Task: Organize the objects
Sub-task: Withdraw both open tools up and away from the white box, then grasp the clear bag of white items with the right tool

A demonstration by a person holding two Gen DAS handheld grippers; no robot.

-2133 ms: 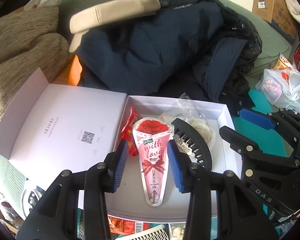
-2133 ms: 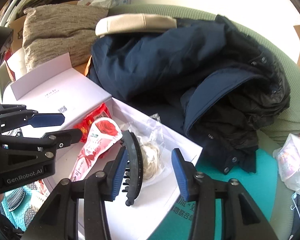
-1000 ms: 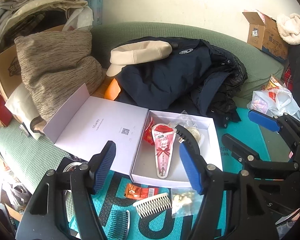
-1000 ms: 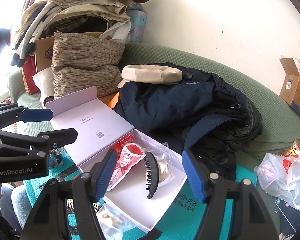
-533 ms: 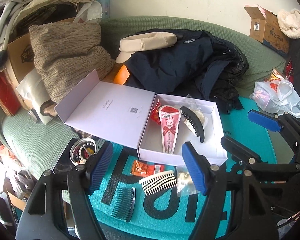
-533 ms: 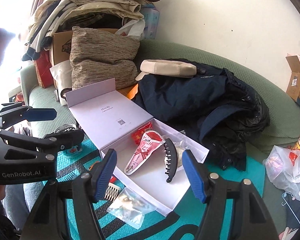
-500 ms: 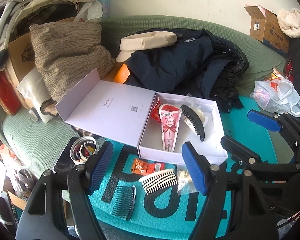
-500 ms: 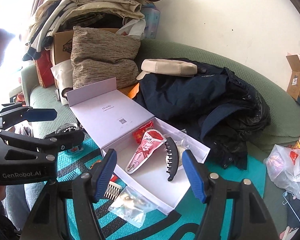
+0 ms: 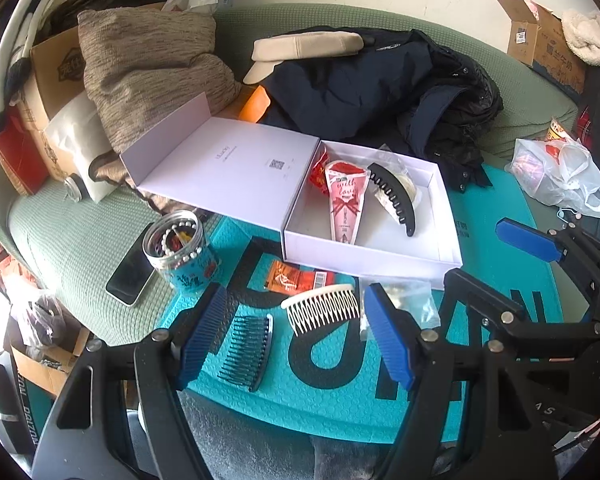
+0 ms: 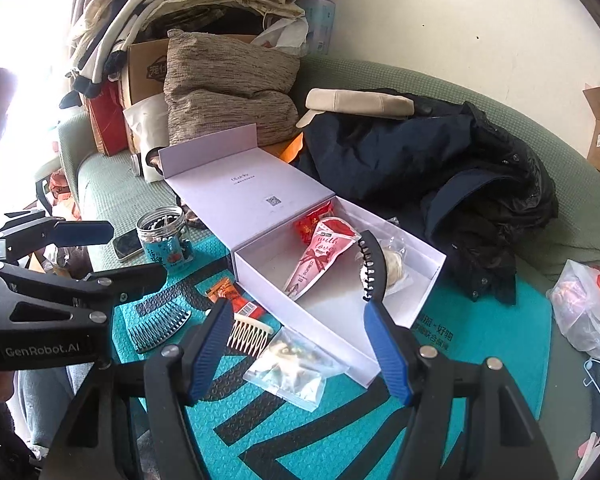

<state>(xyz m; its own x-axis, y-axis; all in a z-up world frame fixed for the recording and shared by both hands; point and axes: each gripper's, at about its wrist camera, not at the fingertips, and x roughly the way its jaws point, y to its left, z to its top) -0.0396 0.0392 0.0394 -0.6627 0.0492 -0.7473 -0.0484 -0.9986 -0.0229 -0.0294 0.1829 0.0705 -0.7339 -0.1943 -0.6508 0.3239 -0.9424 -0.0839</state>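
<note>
Both tools, the left tool [image 9: 296, 332] and the right tool [image 10: 300, 344], were spread wide and empty. The white comb [image 9: 322, 307] lay just beside the box [image 9: 370, 258]. A crooked grab might push it away.

A green sofa [image 9: 80, 248] carries everything. On its seat lies a teal foam mat [image 9: 332, 376] with dark letters. Directly on the mat are a white open box [image 9: 364, 256], a white comb [image 9: 320, 308], a dark comb [image 9: 246, 354], an orange packet [image 9: 288, 280], a clear small bag [image 10: 292, 364] and a jar of beads [image 9: 180, 250]. A phone [image 9: 130, 276] lies on the sofa fabric just beside the jar. A dark jacket [image 9: 380, 84] and brown cushions [image 9: 148, 68] rest further back.
</note>
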